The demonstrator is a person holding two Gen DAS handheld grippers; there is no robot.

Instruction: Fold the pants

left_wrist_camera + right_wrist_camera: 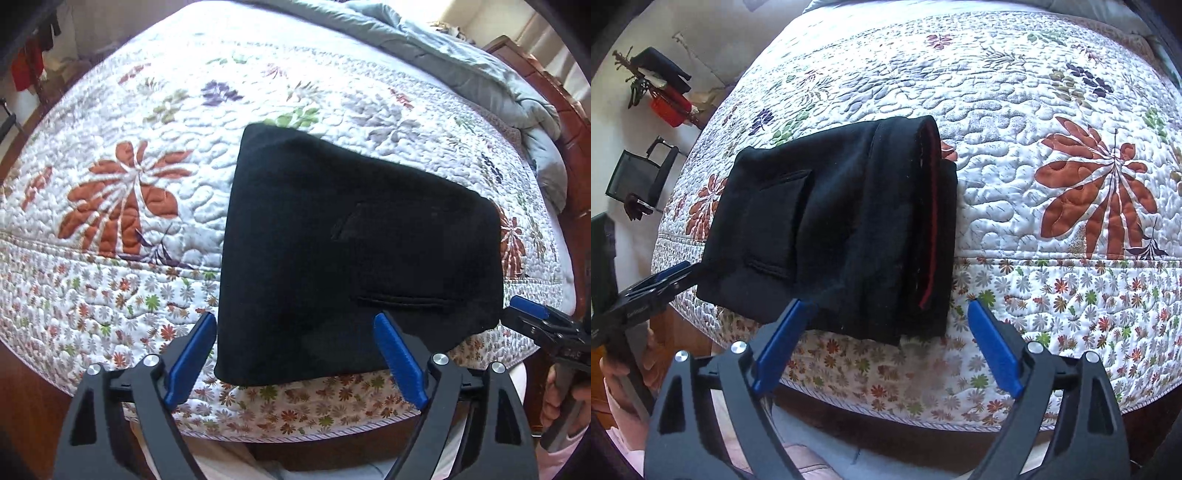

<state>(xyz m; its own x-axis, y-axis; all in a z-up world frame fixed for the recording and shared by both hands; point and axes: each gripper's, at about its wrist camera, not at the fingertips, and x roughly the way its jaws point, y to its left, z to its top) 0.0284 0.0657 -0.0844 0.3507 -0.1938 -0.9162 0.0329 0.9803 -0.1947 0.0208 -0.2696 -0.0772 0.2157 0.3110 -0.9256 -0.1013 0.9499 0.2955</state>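
Note:
The black pants [332,240] lie folded into a compact bundle on the floral quilt [147,110], close to the bed's near edge. A back pocket faces up, and in the right wrist view the pants [831,221] show a thin red stripe [932,221] along a folded layer. My left gripper [295,321] hangs open above the bundle's near left part, its blue pads clear of the cloth. My right gripper [886,306] is open above the near right corner, with nothing pressed. Each gripper shows at the other view's edge: the right fingers [528,308] and the left fingers [668,278].
A grey-blue duvet [480,62] is bunched at the far side of the bed by the wooden bed frame [569,110]. Past the bed stand a black chair [639,177] and a rack with clothes [661,88]. A hand [554,398] holds the right gripper's handle.

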